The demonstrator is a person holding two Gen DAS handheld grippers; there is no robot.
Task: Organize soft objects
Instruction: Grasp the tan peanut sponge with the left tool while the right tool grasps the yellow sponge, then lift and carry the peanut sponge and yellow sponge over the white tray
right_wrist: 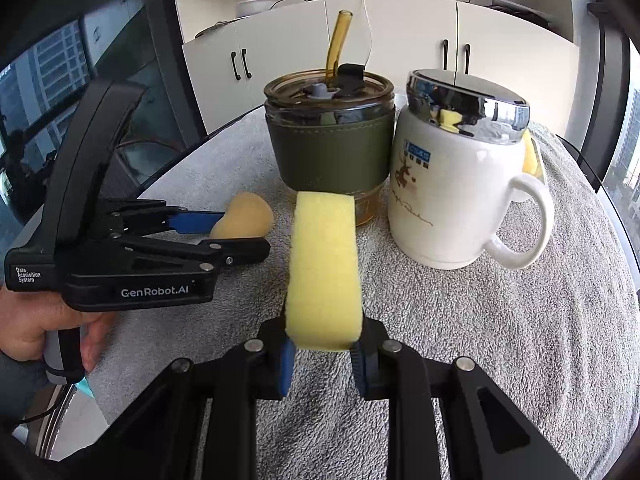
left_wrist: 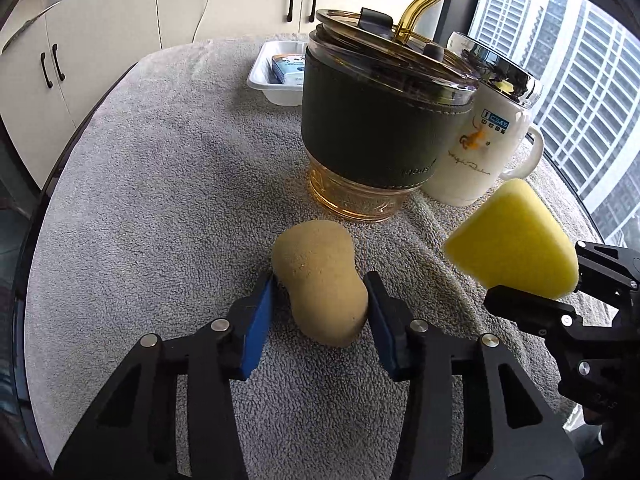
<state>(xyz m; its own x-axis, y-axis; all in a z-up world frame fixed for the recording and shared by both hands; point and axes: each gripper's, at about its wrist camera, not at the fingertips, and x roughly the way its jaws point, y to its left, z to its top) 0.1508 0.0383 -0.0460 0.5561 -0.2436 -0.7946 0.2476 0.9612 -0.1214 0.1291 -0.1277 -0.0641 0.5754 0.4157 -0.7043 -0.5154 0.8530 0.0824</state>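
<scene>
— Between the blue pads of the left gripper (left_wrist: 320, 300) sits the tan sponge (left_wrist: 320, 284), down on the grey towel (left_wrist: 160, 200). The jaws hug its sides.

— And the right gripper (right_wrist: 322, 354)?

— Its jaws pinch the yellow sponge (right_wrist: 324, 268) tight, up off the towel, just in front of the cups.

— What cups?

— A green cup with a straw (right_wrist: 330, 148) and a white mug (right_wrist: 452, 196), side by side near the middle. A white tray (left_wrist: 272, 76) sits by the far edge.
</scene>
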